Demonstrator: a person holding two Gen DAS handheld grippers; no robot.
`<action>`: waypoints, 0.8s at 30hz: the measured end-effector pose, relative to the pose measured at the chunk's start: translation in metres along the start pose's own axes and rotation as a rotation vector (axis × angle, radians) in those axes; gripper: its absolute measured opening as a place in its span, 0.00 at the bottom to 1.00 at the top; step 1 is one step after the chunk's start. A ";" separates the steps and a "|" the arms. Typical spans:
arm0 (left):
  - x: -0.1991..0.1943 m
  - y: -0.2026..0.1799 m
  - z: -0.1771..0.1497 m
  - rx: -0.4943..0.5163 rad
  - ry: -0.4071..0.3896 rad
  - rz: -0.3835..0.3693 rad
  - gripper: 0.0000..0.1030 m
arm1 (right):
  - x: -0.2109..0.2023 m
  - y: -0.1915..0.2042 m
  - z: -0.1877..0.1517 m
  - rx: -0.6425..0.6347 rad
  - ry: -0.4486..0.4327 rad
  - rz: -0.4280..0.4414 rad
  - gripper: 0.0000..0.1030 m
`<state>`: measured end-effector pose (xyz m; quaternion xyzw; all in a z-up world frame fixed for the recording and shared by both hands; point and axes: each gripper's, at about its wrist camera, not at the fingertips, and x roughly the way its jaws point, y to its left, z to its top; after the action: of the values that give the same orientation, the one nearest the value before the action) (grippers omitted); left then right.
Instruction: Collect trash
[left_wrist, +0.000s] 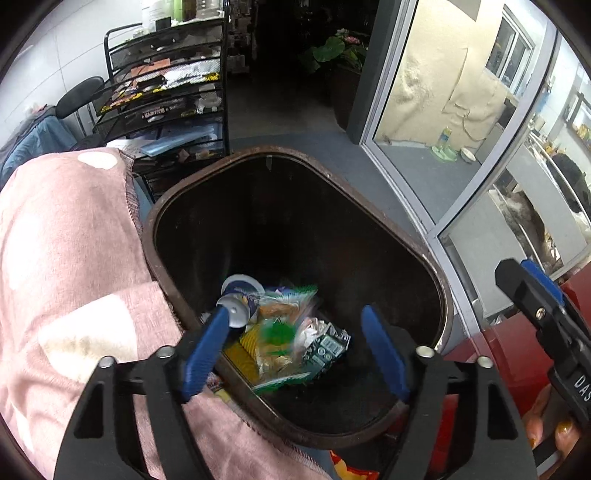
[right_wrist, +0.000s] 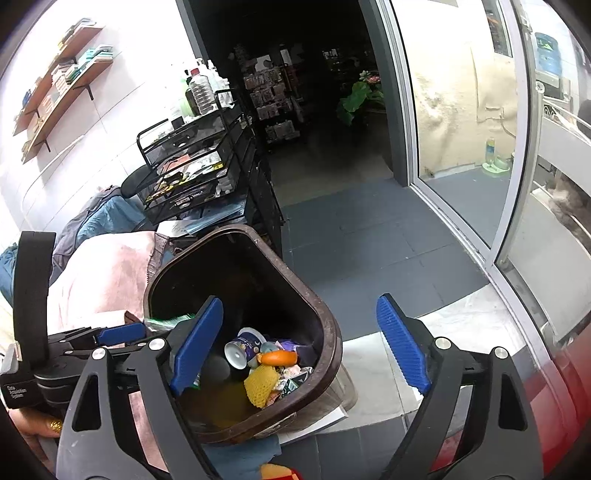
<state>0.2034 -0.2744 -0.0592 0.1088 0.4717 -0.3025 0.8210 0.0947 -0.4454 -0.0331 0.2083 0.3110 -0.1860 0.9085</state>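
A brown trash bin (left_wrist: 439, 295) stands open below me. In it lie a white cup with purple print (left_wrist: 240, 295), a yellow foam net (right_wrist: 260, 386), an orange item (right_wrist: 279, 357) and a crumpled green carton (left_wrist: 325, 349). My left gripper (left_wrist: 295, 350) hangs over the bin's near rim, jaws wide apart; a blurred green and yellow wrapper (left_wrist: 284, 325) shows between the fingers, untouched by the pads. My right gripper (right_wrist: 301, 343) is open and empty above the bin's right rim (right_wrist: 332, 354). A blue finger (right_wrist: 122, 333) of the left gripper shows at the bin's left.
A pink blanket (left_wrist: 74, 258) presses against the bin's left side. Behind stands a black mesh cart (left_wrist: 166, 92) full of items. A glass door (left_wrist: 443, 110) is at the right, grey floor (right_wrist: 369, 240) beyond, and something red (left_wrist: 498, 350) lies close on the right.
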 end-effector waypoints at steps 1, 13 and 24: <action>-0.001 0.000 0.000 0.001 -0.009 0.001 0.79 | 0.000 0.000 0.000 -0.003 0.000 0.000 0.82; -0.037 0.003 -0.006 0.011 -0.132 0.031 0.88 | -0.001 0.003 -0.001 -0.002 -0.016 0.000 0.87; -0.099 0.023 -0.034 -0.033 -0.300 0.132 0.92 | -0.015 0.030 -0.014 -0.071 -0.079 0.048 0.94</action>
<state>0.1557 -0.2015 0.0033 0.0794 0.3405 -0.2532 0.9020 0.0906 -0.4099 -0.0256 0.1758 0.2762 -0.1613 0.9310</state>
